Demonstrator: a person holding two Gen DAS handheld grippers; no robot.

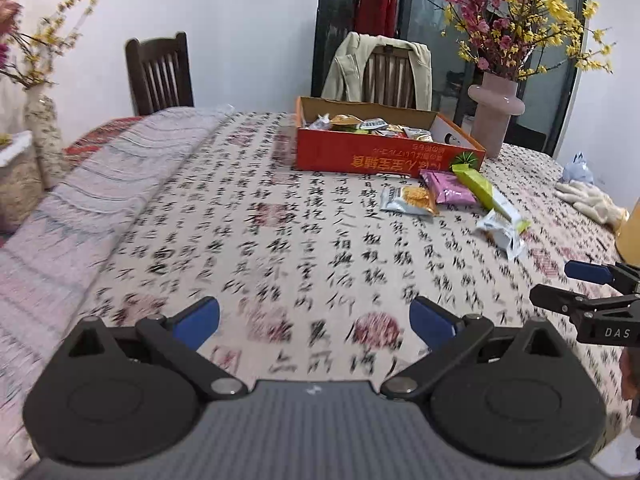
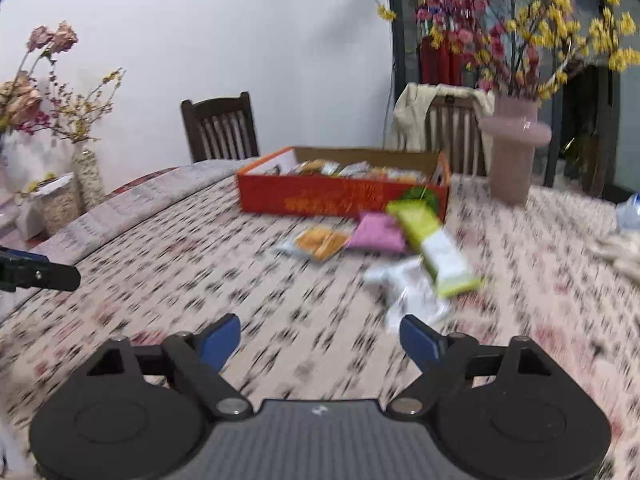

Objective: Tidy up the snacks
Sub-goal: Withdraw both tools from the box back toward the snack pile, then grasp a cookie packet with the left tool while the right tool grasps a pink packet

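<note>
An orange-red cardboard box (image 1: 384, 158) (image 2: 340, 198) with several snack packets inside sits toward the far side of the table. In front of its right corner lie loose packets: an orange-and-silver one (image 1: 410, 200) (image 2: 316, 242), a pink one (image 1: 450, 187) (image 2: 378, 234), a green-and-white bar (image 1: 486, 194) (image 2: 438, 256) and a crumpled white wrapper (image 1: 502, 234) (image 2: 408, 292). My left gripper (image 1: 316, 320) hovers open over bare cloth, well short of the packets. My right gripper (image 2: 320, 338) is open too, with nothing between its fingers, just short of the white wrapper; it also shows in the left wrist view (image 1: 560, 284).
The table wears a cloth printed with black calligraphy (image 1: 280, 240). A pink vase of flowers (image 1: 496, 108) (image 2: 514, 148) stands right of the box, white gloves (image 1: 592, 200) near the right edge. Two chairs (image 1: 160, 72) (image 2: 220, 128) stand behind; a floral vase (image 1: 44, 136) at left.
</note>
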